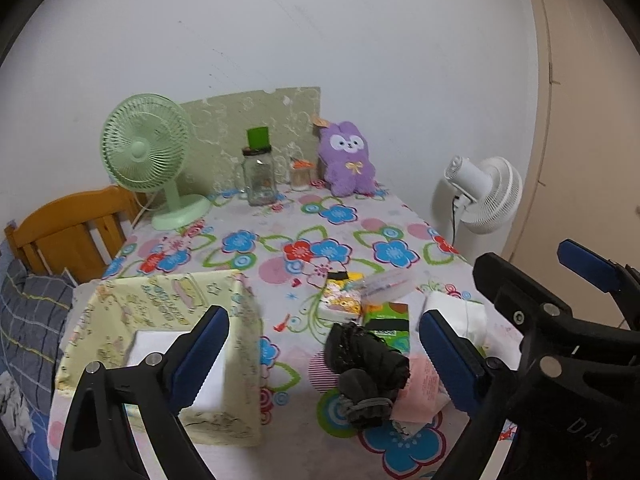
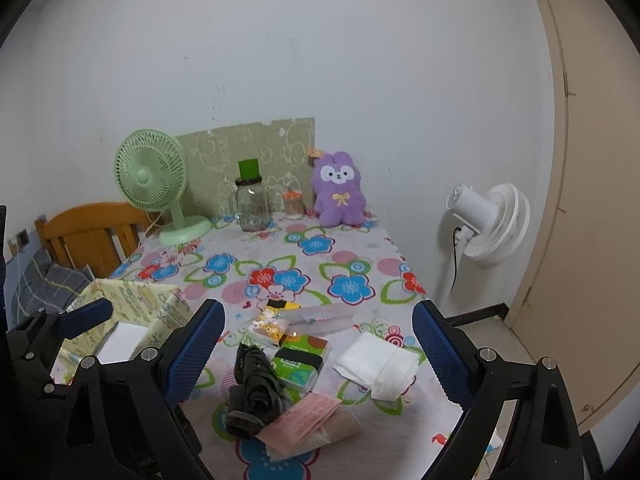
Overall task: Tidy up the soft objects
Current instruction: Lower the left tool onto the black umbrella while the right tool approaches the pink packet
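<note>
A yellow fabric box (image 1: 168, 308) (image 2: 136, 300) stands on the flowered tablecloth (image 1: 280, 220) at the front left, with a white block (image 1: 160, 344) inside. Right of it lie a dark rolled cloth bundle (image 1: 368, 364) (image 2: 256, 384), a green tissue pack (image 1: 386, 320) (image 2: 302, 364), a pink packet (image 1: 420, 392) (image 2: 308, 420) and a folded white cloth (image 1: 456, 312) (image 2: 380, 364). A purple plush toy (image 1: 350, 160) (image 2: 339, 190) sits upright at the back. My left gripper (image 1: 326, 360) (image 2: 48, 312) is open above the dark bundle. My right gripper (image 2: 318, 336) (image 1: 532, 264) is open above the tissue pack, holding nothing.
A green desk fan (image 1: 144, 152), a glass jar (image 1: 260, 180) and a small orange-lidded jar (image 1: 301, 176) stand along the back. A white floor fan (image 2: 492, 224) stands off the table's right edge. A wooden headboard (image 1: 72, 224) and bedding are at the left.
</note>
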The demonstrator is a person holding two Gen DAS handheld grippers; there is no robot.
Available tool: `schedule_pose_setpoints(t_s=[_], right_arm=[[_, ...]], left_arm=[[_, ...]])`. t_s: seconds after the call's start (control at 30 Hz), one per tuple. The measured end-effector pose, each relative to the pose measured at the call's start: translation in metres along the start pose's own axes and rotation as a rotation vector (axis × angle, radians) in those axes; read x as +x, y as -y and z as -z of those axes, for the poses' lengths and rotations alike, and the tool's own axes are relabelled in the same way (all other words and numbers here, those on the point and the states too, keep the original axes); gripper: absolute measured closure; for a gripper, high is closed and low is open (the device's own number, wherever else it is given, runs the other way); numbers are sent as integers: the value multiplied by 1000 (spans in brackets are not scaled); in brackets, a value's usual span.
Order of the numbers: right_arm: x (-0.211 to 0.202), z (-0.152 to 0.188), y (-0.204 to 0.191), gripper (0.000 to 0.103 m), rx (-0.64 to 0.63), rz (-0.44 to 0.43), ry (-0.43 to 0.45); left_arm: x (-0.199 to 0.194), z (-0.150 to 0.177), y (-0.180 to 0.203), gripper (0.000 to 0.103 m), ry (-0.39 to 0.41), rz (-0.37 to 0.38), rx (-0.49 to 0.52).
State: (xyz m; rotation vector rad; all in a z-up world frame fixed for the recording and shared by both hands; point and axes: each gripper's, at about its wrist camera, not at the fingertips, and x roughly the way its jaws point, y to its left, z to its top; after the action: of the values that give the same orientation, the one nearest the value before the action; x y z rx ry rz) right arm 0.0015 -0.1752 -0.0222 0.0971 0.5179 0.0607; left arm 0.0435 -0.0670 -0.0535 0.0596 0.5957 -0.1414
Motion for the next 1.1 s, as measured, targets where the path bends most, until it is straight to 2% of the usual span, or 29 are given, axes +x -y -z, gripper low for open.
schedule_pose_setpoints(t_s=[0.4,0.73,0.9,1.1], right_arm=[[32,21,21,9,38,3,-75],[60,36,35,11,52,4,-146],[71,44,37,11,61,4,-186],[82,55,38,13,83,2,-236]], left_arm=[[40,12,29,9,-89,33,56],[72,23,40,17,-188,45,49],[88,32,36,29,-247,53,33],[99,41,32,52,-291,71,13]])
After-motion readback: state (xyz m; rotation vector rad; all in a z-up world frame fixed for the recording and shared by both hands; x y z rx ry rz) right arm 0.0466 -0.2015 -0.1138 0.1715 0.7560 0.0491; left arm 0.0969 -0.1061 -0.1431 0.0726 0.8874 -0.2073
